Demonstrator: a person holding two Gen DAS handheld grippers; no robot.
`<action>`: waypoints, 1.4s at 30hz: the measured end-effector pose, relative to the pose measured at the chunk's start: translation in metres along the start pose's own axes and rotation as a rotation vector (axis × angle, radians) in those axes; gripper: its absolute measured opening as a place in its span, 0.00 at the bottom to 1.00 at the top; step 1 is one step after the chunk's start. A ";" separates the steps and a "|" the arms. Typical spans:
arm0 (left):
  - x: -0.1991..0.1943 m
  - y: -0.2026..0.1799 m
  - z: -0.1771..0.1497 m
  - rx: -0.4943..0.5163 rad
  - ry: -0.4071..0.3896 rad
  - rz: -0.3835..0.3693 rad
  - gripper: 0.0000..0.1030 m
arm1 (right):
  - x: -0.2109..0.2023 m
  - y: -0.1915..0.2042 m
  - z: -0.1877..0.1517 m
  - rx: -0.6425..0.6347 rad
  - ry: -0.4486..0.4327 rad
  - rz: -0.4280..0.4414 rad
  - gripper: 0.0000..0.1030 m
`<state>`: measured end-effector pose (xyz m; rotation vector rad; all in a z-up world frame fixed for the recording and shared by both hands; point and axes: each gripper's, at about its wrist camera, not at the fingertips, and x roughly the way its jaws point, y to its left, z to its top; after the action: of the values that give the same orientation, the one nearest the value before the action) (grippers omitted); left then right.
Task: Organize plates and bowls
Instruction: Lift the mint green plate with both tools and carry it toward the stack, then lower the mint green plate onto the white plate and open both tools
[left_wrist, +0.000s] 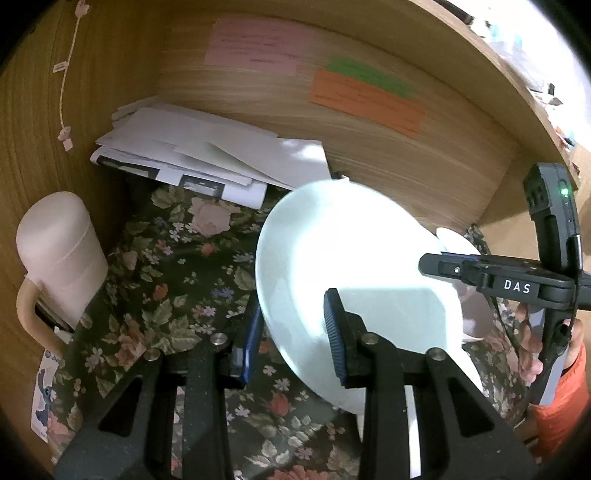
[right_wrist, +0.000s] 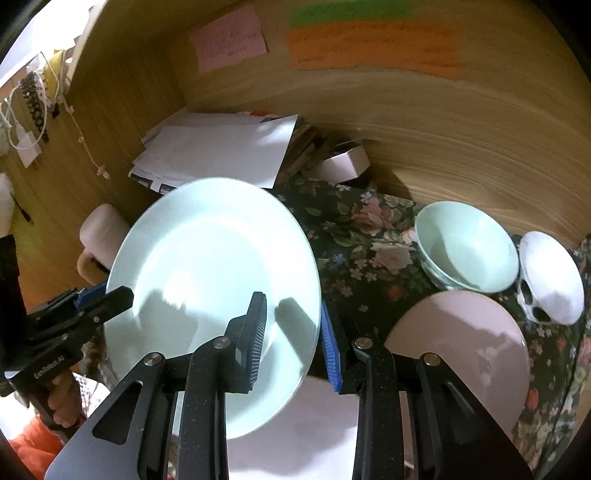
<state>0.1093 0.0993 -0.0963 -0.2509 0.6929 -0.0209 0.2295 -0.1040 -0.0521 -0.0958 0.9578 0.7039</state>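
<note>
A pale green plate (right_wrist: 207, 280) is held tilted above the floral cloth, one gripper at each side; it also shows in the left wrist view (left_wrist: 354, 266). My left gripper (left_wrist: 291, 332) straddles its left rim. My right gripper (right_wrist: 293, 336) straddles its right rim, one finger over the plate face and one beyond the edge. Below lies a pink plate (right_wrist: 465, 354) and a white plate (right_wrist: 295, 435). A pale green bowl (right_wrist: 467, 247) and a white patterned bowl (right_wrist: 550, 280) stand at the right.
A stack of papers (right_wrist: 218, 147) lies at the back by the wooden wall. A pink mug (left_wrist: 59, 254) stands at the left. A small white box (right_wrist: 343, 162) sits behind the cloth (left_wrist: 166, 280). Wooden walls close in the back and left.
</note>
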 end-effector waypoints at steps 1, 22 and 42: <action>-0.001 -0.002 -0.001 0.002 0.002 -0.003 0.31 | -0.003 0.000 -0.003 -0.001 -0.008 -0.006 0.26; -0.014 -0.047 -0.054 0.044 0.081 -0.065 0.31 | -0.052 -0.016 -0.080 0.075 -0.072 -0.043 0.26; -0.005 -0.062 -0.090 0.047 0.170 -0.061 0.31 | -0.047 -0.032 -0.132 0.155 -0.045 -0.024 0.26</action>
<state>0.0518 0.0197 -0.1452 -0.2267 0.8525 -0.1171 0.1359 -0.2019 -0.1011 0.0444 0.9628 0.6053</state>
